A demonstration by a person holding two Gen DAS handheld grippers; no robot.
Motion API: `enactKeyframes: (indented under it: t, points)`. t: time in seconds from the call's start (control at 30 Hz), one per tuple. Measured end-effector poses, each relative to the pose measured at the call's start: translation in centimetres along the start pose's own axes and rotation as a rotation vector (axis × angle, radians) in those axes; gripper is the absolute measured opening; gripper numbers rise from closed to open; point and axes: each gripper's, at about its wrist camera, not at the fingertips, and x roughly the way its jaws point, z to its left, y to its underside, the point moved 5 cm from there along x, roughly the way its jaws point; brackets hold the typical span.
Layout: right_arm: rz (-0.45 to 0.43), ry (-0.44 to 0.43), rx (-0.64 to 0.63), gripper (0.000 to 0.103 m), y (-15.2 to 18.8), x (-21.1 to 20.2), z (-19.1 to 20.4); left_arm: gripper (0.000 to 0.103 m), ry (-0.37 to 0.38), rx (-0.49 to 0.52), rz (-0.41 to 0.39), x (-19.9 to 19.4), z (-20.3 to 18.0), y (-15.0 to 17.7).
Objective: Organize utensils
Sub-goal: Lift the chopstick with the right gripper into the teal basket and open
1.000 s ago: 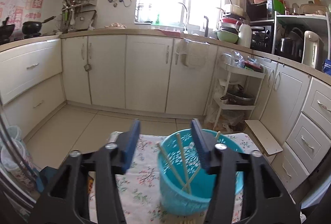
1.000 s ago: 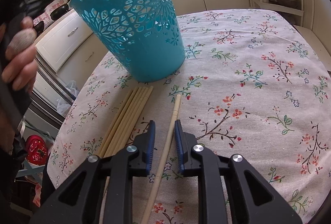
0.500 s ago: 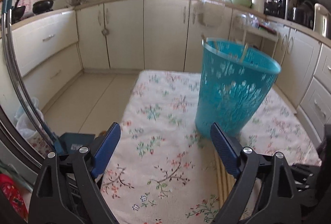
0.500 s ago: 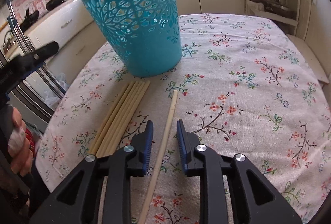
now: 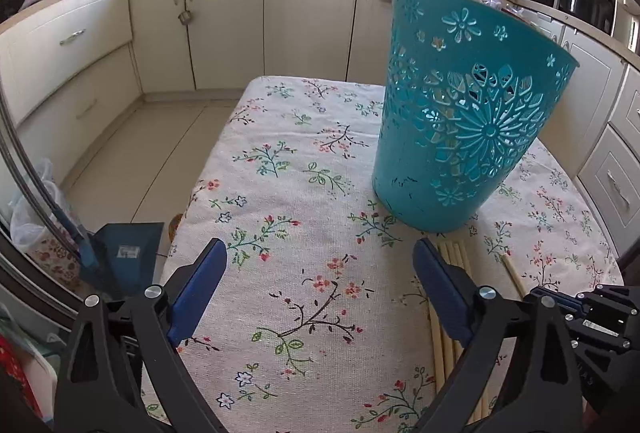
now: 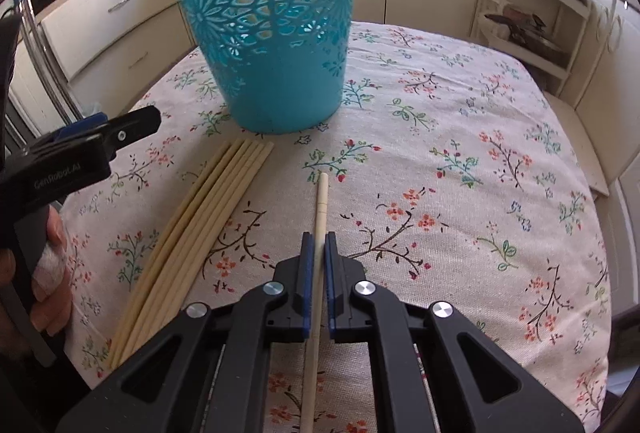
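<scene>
A teal cut-out basket (image 6: 268,29) stands upright on the floral tablecloth (image 6: 460,161); it also shows in the left wrist view (image 5: 468,121). A bundle of several wooden chopsticks (image 6: 200,229) lies in front of it, seen too in the left wrist view (image 5: 444,337). My right gripper (image 6: 319,245) is shut on a single chopstick (image 6: 321,205) lying on the cloth. My left gripper (image 5: 320,273) is wide open and empty, low over the cloth left of the bundle; it shows in the right wrist view (image 6: 96,137).
The table edge (image 5: 188,217) drops to the tiled floor on the left. Cream kitchen cabinets (image 5: 224,13) run behind. A white shelf rack (image 6: 532,25) stands at the back right. A blue box (image 5: 124,253) sits on the floor beside the table.
My right gripper has closed its jaws on the single chopstick. My left gripper has dropped from above the basket to low over the cloth and opened wider.
</scene>
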Motion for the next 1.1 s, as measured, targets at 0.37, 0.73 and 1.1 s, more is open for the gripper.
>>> enactKeyframes:
  t: [0.37,0.73,1.1]
  points:
    - [-0.141,-0.338,0.290,0.006,-0.9,-5.9,-3.6,0.093,-0.023,0.014,0.025,0.4,-0.3,0.2]
    - [-0.395,-0.524,0.296,0.006,-9.8,-14.1,-2.5,0.093,-0.029,0.014,0.029,0.4,-0.4,0.2]
    - [-0.617,-0.455,0.300,0.006,-20.4,-14.1,-0.2,0.093,-0.028,0.013,0.026,0.3,-0.4,0.2]
